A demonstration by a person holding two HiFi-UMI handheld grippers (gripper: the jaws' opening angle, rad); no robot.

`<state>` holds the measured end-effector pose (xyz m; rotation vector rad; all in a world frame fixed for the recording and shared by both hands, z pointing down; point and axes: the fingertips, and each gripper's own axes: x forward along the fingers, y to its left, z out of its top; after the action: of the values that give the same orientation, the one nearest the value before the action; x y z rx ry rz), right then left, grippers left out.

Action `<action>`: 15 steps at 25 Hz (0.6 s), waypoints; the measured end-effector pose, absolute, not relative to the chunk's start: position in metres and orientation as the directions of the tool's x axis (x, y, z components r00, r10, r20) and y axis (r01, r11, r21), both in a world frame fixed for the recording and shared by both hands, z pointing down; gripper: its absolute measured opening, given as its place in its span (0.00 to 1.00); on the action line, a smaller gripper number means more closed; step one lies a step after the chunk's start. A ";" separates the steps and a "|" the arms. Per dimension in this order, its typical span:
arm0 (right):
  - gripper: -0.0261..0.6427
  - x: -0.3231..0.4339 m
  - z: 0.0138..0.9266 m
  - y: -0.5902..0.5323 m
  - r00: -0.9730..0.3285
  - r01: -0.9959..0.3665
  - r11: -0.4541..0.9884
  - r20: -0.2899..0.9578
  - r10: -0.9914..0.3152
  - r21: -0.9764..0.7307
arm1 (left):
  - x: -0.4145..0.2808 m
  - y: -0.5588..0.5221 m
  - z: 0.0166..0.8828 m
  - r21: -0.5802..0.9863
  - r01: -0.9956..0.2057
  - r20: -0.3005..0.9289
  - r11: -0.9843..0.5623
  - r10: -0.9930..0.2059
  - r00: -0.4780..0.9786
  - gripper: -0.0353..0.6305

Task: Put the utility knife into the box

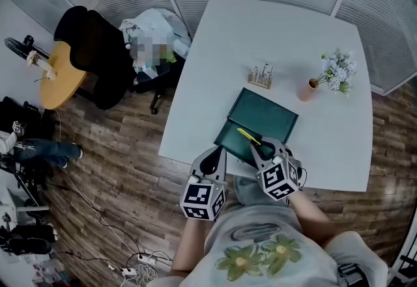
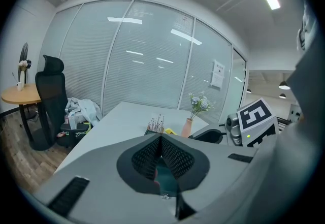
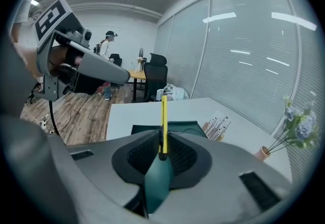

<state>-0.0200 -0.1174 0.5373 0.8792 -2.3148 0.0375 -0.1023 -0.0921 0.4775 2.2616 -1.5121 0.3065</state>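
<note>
A dark green box [image 1: 260, 126] lies open on the white table [image 1: 280, 38], its lid flat beyond it. My right gripper [image 1: 260, 146] is shut on the yellow utility knife [image 1: 248, 136], which pokes forward over the box's near part. In the right gripper view the utility knife [image 3: 163, 124] stands out from between the jaws above the box [image 3: 177, 128]. My left gripper [image 1: 210, 162] hovers at the table's near edge, just left of the box, shut with nothing in it. The left gripper view shows its jaws closed together at the left gripper's tips [image 2: 160, 139].
A holder of thin sticks [image 1: 260, 75] stands behind the box. To the right is a small vase of flowers [image 1: 333, 74]. Left of the table are a black office chair [image 1: 98, 51], a heap of bags [image 1: 153, 35] and a round wooden table [image 1: 58, 74].
</note>
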 end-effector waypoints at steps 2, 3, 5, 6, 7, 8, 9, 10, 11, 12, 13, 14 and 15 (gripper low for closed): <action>0.12 -0.021 0.542 -0.120 -0.560 -0.602 0.776 0.594 -0.578 0.187 | -0.102 -0.096 0.481 0.210 -0.917 0.398 -0.338 -0.827 0.396 0.05; 0.12 -0.021 0.544 -0.121 -0.559 -0.602 0.777 0.597 -0.575 0.184 | -0.101 -0.098 0.482 0.212 -0.916 0.400 -0.340 -0.825 0.399 0.05; 0.12 -0.022 0.549 -0.123 -0.556 -0.601 0.779 0.606 -0.569 0.179 | -0.100 -0.101 0.485 0.215 -0.914 0.405 -0.344 -0.820 0.404 0.05; 0.12 -0.022 0.551 -0.124 -0.554 -0.600 0.780 0.611 -0.565 0.177 | -0.100 -0.102 0.487 0.217 -0.913 0.408 -0.345 -0.818 0.406 0.05; 0.12 -0.023 0.553 -0.124 -0.553 -0.599 0.782 0.615 -0.562 0.176 | -0.100 -0.103 0.488 0.219 -0.912 0.411 -0.346 -0.815 0.408 0.05; 0.12 -0.024 0.555 -0.125 -0.553 -0.597 0.783 0.619 -0.558 0.174 | -0.100 -0.104 0.490 0.221 -0.911 0.414 -0.347 -0.813 0.410 0.05; 0.12 -0.024 0.557 -0.125 -0.552 -0.595 0.785 0.623 -0.555 0.173 | -0.099 -0.105 0.491 0.223 -0.911 0.416 -0.348 -0.811 0.412 0.05; 0.12 -0.024 0.559 -0.125 -0.551 -0.594 0.786 0.626 -0.552 0.171 | -0.099 -0.106 0.493 0.225 -0.910 0.419 -0.349 -0.808 0.414 0.05; 0.12 -0.024 0.561 -0.126 -0.549 -0.593 0.787 0.630 -0.549 0.170 | -0.098 -0.106 0.495 0.226 -0.909 0.421 -0.350 -0.806 0.415 0.05; 0.12 -0.024 0.563 -0.126 -0.548 -0.592 0.788 0.633 -0.547 0.169 | -0.097 -0.107 0.496 0.227 -0.908 0.423 -0.351 -0.804 0.417 0.05; 0.12 -0.024 0.565 -0.127 -0.547 -0.591 0.789 0.636 -0.544 0.167 | -0.097 -0.108 0.498 0.227 -0.908 0.426 -0.352 -0.803 0.418 0.05; 0.12 -0.025 0.567 -0.127 -0.546 -0.590 0.790 0.639 -0.542 0.166 | -0.098 -0.109 0.499 0.227 -0.908 0.428 -0.352 -0.802 0.418 0.05; 0.12 -0.025 0.569 -0.127 -0.545 -0.588 0.792 0.642 -0.539 0.165 | -0.098 -0.110 0.500 0.227 -0.908 0.430 -0.351 -0.801 0.417 0.05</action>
<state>-0.0252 -0.1272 0.5686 0.8302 -2.2723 0.0904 -0.0983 -0.1097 0.4998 2.2483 -1.4545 0.3398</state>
